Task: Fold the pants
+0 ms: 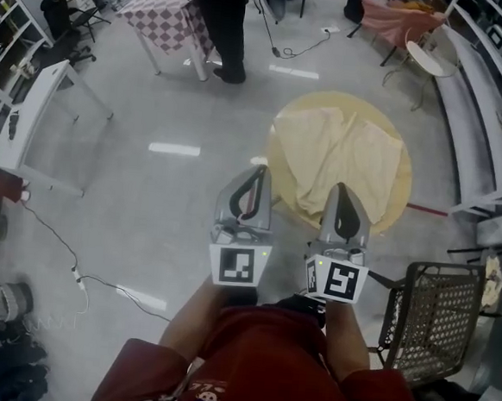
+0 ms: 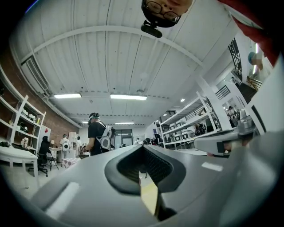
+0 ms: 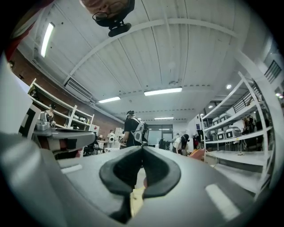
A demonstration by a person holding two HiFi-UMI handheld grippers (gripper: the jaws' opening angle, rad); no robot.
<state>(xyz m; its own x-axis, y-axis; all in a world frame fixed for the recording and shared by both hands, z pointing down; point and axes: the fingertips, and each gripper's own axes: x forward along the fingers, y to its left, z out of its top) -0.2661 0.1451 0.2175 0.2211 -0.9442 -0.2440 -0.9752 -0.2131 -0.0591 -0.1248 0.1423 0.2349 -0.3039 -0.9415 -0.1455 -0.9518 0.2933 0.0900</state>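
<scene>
Head view: just beyond the shut, empty fingertips of your left gripper (image 1: 261,170) and right gripper (image 1: 343,188) lie cream pants (image 1: 337,154), likely limp and light; pinch an edge.

person (image 1: 223,29) cropped at waist, table (image 1: 396,142) rim part-hidden

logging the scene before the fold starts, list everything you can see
pants: one, pale yellow, spread on the round table
round table: one, yellow top, centre of the floor
mesh chair: one, dark metal, lower right
checked cloth: one, red and white, on a table at top left
standing person: one, in black, beside the checked cloth
white table: one, left edge
shelving: white, along the right wall
left gripper: one, grey, jaws shut, empty
right gripper: one, grey, jaws shut, empty
wearer's top: red, bottom edge
</scene>
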